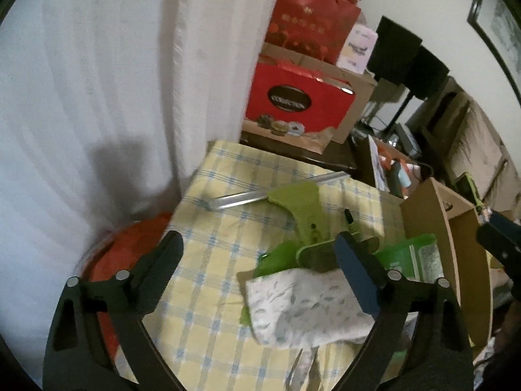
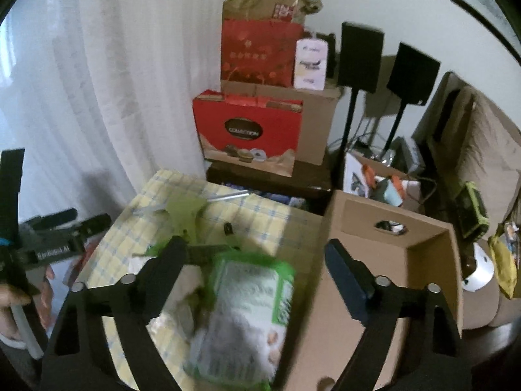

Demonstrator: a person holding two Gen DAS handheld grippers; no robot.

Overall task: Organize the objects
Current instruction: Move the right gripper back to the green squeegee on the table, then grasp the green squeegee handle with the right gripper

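We've got the left gripper (image 1: 259,254) spread wide with nothing in it, over the yellow checked tablecloth (image 1: 208,260). Right gripper (image 2: 254,260) also spread, hovering above the green snack packet (image 2: 247,312), which lies at the cloth's edge, just beside the open cardboard box (image 2: 390,228). Green squeegee (image 1: 302,205) and a folded patterned cloth (image 1: 302,306) lie on the table.

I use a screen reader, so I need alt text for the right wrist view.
The open right gripper hovers over a green-edged packet lying on a yellow checked tablecloth, beside an open cardboard box. Red gift bags are stacked behind, and the left gripper shows at the left edge.
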